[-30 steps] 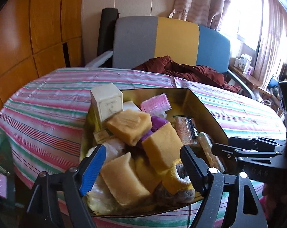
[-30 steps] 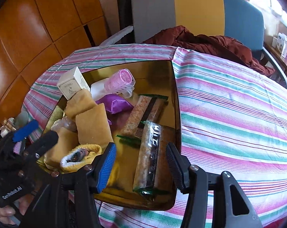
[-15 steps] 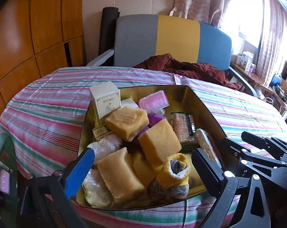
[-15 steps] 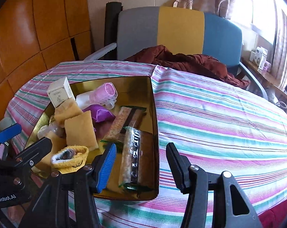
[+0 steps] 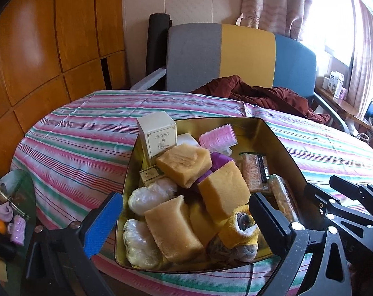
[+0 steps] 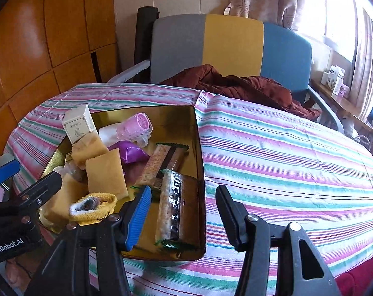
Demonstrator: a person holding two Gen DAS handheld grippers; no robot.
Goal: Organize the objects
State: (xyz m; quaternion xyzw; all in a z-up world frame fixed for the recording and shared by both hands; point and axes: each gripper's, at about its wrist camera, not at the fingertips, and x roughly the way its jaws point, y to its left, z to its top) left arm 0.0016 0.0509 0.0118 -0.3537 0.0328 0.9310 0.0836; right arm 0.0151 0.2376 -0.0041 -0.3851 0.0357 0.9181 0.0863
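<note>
Gold tin (image 5: 282,145) — glossy, square, heaped with porous sponges (image 5: 223,192); both hand-held grippers (image 5: 186,218) (image 6: 184,208) gape apart, empty.

Gold tin (image 6: 201,162) packed left side; striped tablecloth (image 6: 285,162) right of tin bare; chair (image 6: 233,46) blocks far edge.

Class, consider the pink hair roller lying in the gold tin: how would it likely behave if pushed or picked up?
The pink hair roller lies on its side, so a push would probably roll it. It looks hollow, so likely light. Its bristly surface should resist slipping, though a firm squeeze might deform it.
</note>
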